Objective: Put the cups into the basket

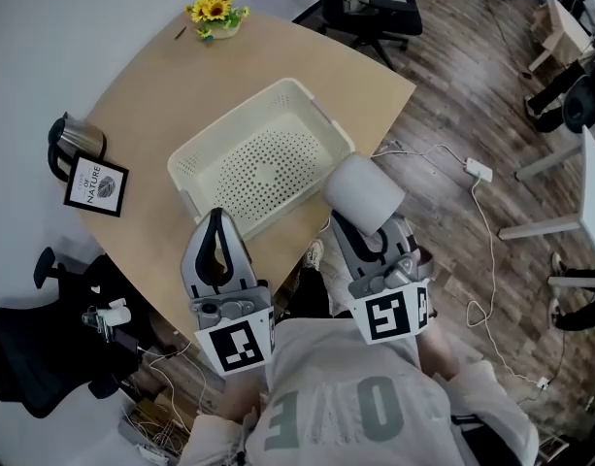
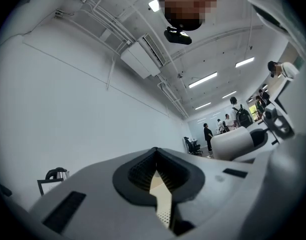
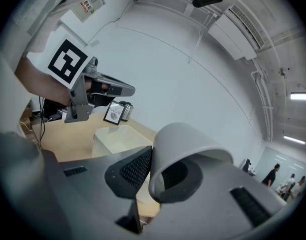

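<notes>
A cream perforated basket [image 1: 202,159] stands on the wooden table [image 1: 142,95]; nothing shows inside it. My right gripper [image 1: 367,229] is shut on a pale grey cup [image 1: 363,194] that lies tilted on its side, just off the basket's near right corner. In the right gripper view the cup [image 3: 187,144] sits between the jaws, its mouth towards the camera, with the basket [image 3: 115,136] beyond. My left gripper [image 1: 216,217] hovers at the basket's near edge with its fingertips together and nothing in them. The left gripper view shows only a thin slit at the gripper [image 2: 156,166].
A kettle [image 1: 69,144] and a framed sign [image 1: 96,184] stand at the table's left edge, a sunflower pot [image 1: 217,13] at its far corner. Office chairs [image 1: 370,8] and a white cable [image 1: 477,231] are on the wooden floor. People stand far off.
</notes>
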A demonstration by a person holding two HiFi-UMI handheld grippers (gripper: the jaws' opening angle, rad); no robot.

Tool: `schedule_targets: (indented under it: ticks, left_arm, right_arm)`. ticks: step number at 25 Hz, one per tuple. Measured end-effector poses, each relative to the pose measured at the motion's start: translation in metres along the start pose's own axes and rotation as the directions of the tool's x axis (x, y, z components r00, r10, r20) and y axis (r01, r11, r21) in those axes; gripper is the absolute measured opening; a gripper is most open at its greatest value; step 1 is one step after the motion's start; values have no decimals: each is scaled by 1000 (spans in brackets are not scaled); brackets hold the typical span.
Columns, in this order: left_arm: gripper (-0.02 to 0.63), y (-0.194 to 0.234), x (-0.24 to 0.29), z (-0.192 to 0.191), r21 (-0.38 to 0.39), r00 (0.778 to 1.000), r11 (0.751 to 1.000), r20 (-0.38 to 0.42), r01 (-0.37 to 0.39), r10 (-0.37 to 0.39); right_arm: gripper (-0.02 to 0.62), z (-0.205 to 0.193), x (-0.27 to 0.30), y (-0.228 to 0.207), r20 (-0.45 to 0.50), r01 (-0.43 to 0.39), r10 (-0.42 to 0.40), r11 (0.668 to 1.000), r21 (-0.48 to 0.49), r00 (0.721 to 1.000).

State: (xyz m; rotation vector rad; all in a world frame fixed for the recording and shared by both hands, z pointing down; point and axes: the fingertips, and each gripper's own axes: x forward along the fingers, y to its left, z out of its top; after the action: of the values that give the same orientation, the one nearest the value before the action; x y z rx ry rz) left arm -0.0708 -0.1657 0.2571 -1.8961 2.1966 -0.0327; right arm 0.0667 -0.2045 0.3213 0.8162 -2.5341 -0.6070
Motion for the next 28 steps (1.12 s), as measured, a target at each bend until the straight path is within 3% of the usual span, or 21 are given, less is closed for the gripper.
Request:
schedule_targets:
  ticks: [5,10,12,15,19,25,28]
  left_arm:
    - [8,15,46,-8,-11,1000,1000,-17,-20,20]
    - [8,32,75,-31,-61,997,997,-70,-43,38]
    - [8,42,81,-47,-68,993,995,-105,-66,58]
    - [8,56,95,-70,-18,987,997,-144,-70,67]
    - [8,83,109,-81,-27,980,989,-142,-144,138]
    - [8,103,118,-102,-18,945,971,-234,-240,229]
    - [8,110,117,-105,6,908,945,-274,-328,317]
  right_arm:
    - [35,16,48,-29,21,-16,17,1000,-19,1000]
    - [35,29,109,-42,41,-93,97,993,-72,994]
    - [35,37,136,-40,43,-135,139,986,-94,989]
    - [35,41,173,-31,17,-190,192,977,-95,981]
    - [35,40,211,-10,-7,-284,285,953,-105,958]
    - [35,34,245,8,-57,-434,432,876,-209,900]
    - [35,26,256,7,-78,-487,483,845,-221,872]
